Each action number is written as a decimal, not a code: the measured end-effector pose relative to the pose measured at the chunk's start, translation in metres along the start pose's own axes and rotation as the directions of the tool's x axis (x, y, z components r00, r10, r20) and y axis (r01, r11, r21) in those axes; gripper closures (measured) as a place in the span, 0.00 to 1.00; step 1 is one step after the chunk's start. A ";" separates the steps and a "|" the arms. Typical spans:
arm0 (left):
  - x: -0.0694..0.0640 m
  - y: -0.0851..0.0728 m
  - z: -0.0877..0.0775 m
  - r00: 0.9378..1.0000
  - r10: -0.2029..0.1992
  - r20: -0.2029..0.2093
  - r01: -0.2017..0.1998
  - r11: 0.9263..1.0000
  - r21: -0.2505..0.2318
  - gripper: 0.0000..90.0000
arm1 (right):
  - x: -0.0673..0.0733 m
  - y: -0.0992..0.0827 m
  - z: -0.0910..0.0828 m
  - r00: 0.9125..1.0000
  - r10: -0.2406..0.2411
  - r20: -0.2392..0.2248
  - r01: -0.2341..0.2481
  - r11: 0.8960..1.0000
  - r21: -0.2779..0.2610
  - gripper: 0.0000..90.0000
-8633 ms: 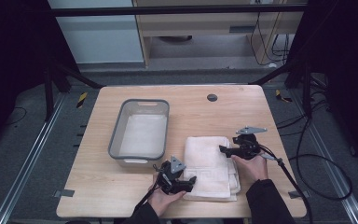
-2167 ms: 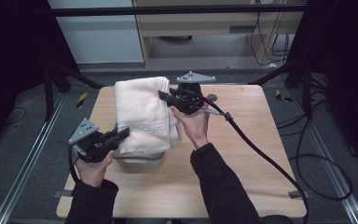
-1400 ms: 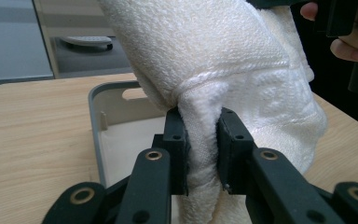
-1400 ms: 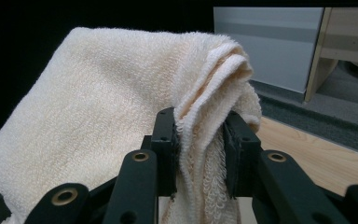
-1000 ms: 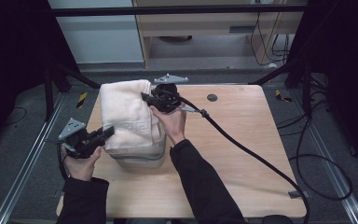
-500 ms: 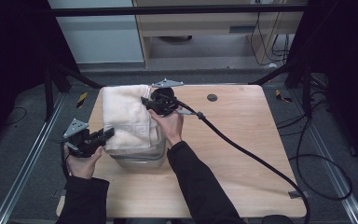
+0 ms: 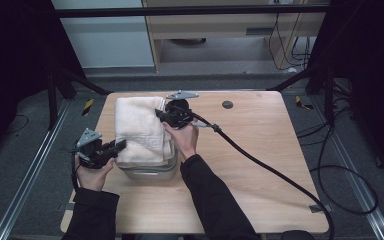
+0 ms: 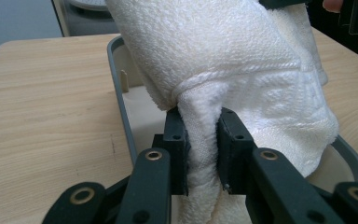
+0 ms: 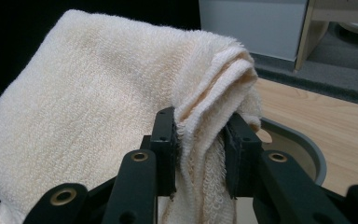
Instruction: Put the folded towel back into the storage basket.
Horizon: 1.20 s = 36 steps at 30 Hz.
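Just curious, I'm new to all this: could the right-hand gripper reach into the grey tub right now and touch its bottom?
Probably not as things stand. The right gripper is shut on the towel, which hangs over the tub and covers most of its opening; the left gripper pinches the towel too. It would have to let go first.

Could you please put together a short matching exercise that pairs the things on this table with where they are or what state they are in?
Things:
1. towel
2. grey tub
3. left claw
4. black disc

Places or states:
A. alone on the bare wood at the far side of the table
B. held over the tub by both claws
C. standing on the table under the towel
D. shut on the towel's near edge

Pairs: 1-B, 2-C, 3-D, 4-A
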<state>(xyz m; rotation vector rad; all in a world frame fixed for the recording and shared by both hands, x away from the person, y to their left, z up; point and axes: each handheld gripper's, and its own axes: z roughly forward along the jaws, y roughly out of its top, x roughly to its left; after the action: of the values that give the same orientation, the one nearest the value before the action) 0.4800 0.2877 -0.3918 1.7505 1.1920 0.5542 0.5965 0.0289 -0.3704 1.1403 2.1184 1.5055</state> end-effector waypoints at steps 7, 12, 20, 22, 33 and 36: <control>-0.001 -0.004 0.008 1.000 0.008 -0.006 -0.008 1.000 0.025 0.83 | -0.004 -0.009 0.004 1.000 0.002 0.016 -0.002 1.000 0.020 0.76; -0.001 -0.007 0.012 1.000 0.015 -0.008 -0.014 0.999 0.047 0.83 | -0.006 -0.016 0.008 1.000 0.013 0.026 -0.013 1.000 0.024 0.76; -0.002 -0.010 0.021 1.000 0.021 -0.012 -0.020 0.997 0.073 0.83 | -0.009 -0.025 0.011 0.999 0.011 0.044 -0.013 0.999 0.039 0.76; -0.001 -0.011 0.023 1.000 0.020 -0.012 -0.019 0.997 0.081 0.83 | -0.010 -0.028 0.012 0.999 0.012 0.048 -0.014 0.999 0.043 0.76; -0.003 -0.016 0.036 0.999 0.036 -0.022 -0.033 0.991 0.127 0.83 | -0.018 -0.042 0.019 0.997 0.032 0.065 -0.036 0.997 0.062 0.76; -0.003 -0.018 0.040 0.999 0.037 -0.026 -0.034 0.990 0.136 0.83 | -0.018 -0.046 0.022 0.997 0.025 0.075 -0.031 0.997 0.072 0.76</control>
<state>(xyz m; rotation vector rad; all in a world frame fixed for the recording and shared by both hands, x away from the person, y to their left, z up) 0.5006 0.2702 -0.4257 1.8870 1.2456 0.5319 0.6024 0.0232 -0.4239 1.2366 2.1324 1.3856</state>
